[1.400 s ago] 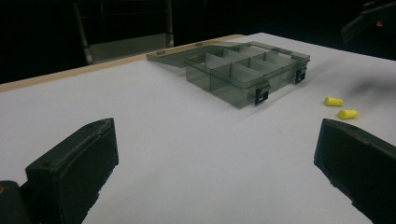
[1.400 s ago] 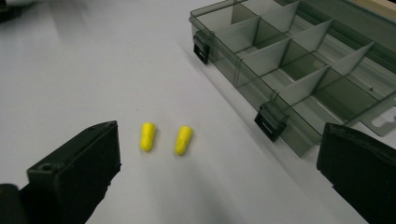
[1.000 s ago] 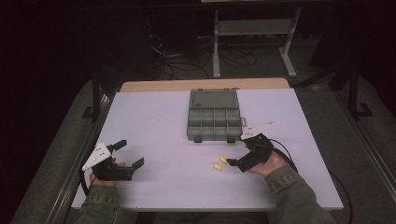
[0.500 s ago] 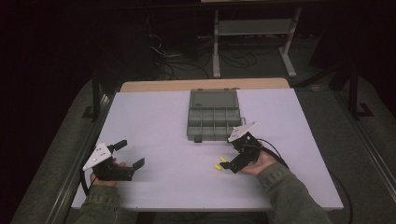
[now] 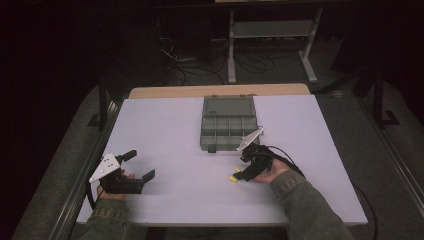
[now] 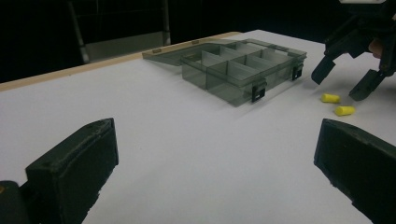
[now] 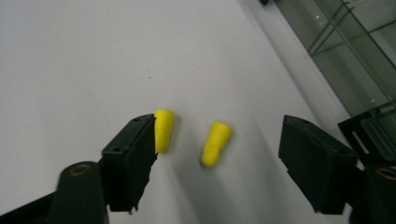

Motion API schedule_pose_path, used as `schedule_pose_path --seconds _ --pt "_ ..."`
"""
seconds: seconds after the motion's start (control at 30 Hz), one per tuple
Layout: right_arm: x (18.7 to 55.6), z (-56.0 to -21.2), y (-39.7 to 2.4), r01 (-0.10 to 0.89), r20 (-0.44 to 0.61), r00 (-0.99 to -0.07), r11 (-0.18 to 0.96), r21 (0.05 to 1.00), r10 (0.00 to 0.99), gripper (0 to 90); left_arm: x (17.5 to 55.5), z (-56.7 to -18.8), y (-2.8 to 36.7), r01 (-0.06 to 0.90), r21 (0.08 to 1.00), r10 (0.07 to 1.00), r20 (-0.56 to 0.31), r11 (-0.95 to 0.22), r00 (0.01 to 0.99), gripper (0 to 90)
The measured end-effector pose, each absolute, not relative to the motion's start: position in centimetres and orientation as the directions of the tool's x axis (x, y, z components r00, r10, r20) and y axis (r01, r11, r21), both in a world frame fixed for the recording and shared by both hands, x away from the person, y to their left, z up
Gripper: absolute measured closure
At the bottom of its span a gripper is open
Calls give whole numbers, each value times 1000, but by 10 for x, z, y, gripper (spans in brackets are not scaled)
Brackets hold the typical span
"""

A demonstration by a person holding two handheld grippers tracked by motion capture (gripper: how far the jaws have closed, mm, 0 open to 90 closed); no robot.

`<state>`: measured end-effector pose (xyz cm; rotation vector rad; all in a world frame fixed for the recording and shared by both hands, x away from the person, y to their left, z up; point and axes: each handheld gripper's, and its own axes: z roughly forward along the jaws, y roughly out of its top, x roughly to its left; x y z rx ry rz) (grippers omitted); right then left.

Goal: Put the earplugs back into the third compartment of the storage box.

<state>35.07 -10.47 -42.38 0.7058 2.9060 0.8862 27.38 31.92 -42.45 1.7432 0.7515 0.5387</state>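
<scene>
Two yellow foam earplugs are seen lying on the white table, close together, at about 5 o'clock from the open grey compartment box at the table's middle. In the right gripper view, one earplug lies free between the two black jaws, while the other earplug lies against the tip of the left-hand jaw. The right gripper is held low over them, pointing toward 8 o'clock; its jaws have just been closing but are still apart, with nothing pinched. The left gripper is rested at the table's 8 o'clock corner, its jaws spread wide and empty. In the left gripper view the box's lid is laid back flat and its compartments are seen empty.
</scene>
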Motion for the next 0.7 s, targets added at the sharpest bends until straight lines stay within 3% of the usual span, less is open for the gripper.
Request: schedule_pose_path --seconds 0.7 --pt "360 -424 -88 448 90 -887 800 400 452 748 273 -424 319 217 957 717 -12 -194 697 0"
